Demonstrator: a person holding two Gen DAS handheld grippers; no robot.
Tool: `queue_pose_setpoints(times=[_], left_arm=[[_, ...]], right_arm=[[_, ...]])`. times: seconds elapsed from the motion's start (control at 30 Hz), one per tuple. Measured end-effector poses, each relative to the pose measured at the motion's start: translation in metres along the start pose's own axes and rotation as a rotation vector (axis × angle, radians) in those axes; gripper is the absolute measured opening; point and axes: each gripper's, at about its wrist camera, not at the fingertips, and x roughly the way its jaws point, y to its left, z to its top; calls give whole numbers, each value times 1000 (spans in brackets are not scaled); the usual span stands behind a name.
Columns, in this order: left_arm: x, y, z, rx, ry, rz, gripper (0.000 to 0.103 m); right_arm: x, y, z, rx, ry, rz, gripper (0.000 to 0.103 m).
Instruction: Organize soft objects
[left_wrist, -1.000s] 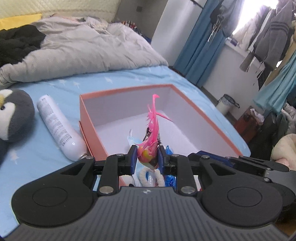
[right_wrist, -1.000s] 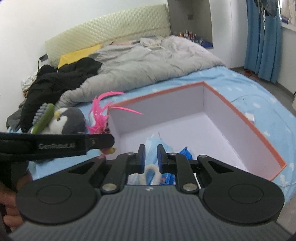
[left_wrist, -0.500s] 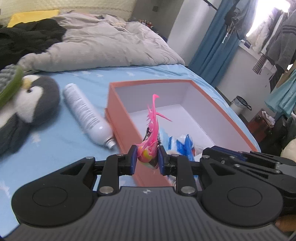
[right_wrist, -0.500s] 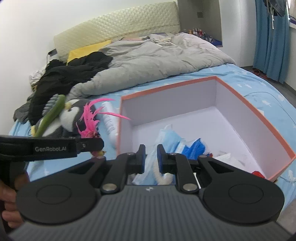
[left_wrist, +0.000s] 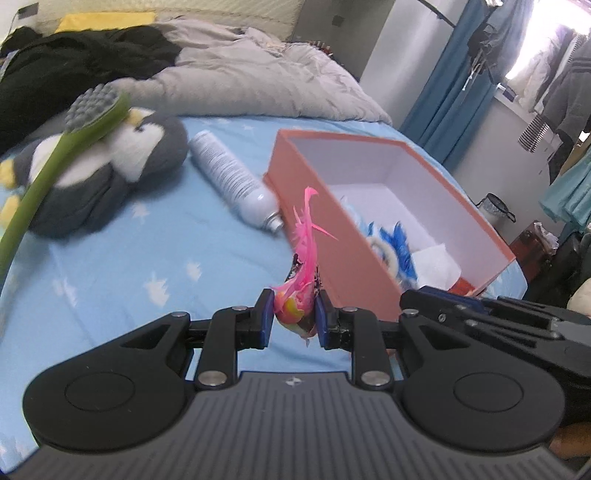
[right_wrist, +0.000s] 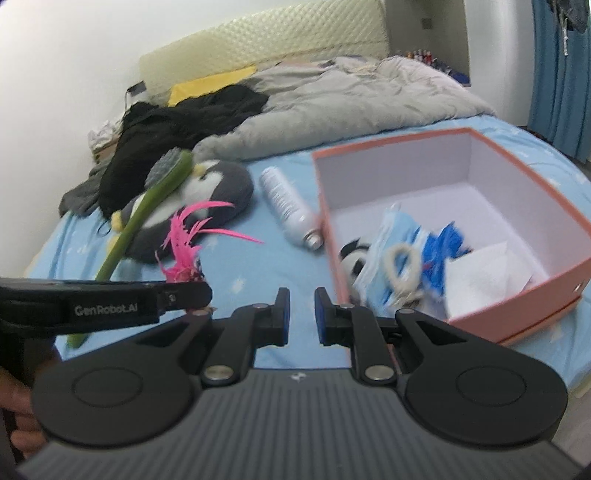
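My left gripper (left_wrist: 294, 320) is shut on a pink feather toy (left_wrist: 301, 280) and holds it above the blue sheet, just left of the orange box (left_wrist: 325, 218). The toy and the left gripper also show in the right wrist view (right_wrist: 188, 243). My right gripper (right_wrist: 299, 317) stands nearly shut with a narrow gap and nothing between its jaws, left of the box's near corner (right_wrist: 517, 325). The box holds a blue mask, a small panda toy (right_wrist: 351, 254), blue feathers and white paper. A grey penguin plush (left_wrist: 107, 170) lies on the sheet.
A white spray can (left_wrist: 232, 177) lies against the box's left wall. A green long-handled brush (left_wrist: 62, 147) rests across the penguin. A grey quilt (left_wrist: 258, 81) and black clothes (left_wrist: 74, 66) fill the far bed. Curtains and hanging clothes stand at the right.
Both grippers have moved left and back, from over the box's inside to over the sheet beside it. The left gripper still holds the pink feather toy.
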Motion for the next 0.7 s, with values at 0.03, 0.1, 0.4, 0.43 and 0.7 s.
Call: queue_pose_setpoints(times=[0.03, 0.1, 0.4, 0.43, 0.7], left_arm=[[-2, 4, -5, -5, 3, 3, 27], [-6, 12, -15, -12, 11, 14, 27], [-14, 47, -55, -80, 52, 70, 27], [-15, 50, -59, -89, 57, 74, 27], [-13, 65, -78, -124, 83, 93, 27]], right_arm=[[1, 3, -5, -4, 9, 4, 18], [4, 10, -14, -12, 35, 17, 18], [22, 32, -53, -42, 139, 56, 28], [24, 33, -56, -45, 150, 56, 33], [47, 40, -81, -37, 242, 36, 47]])
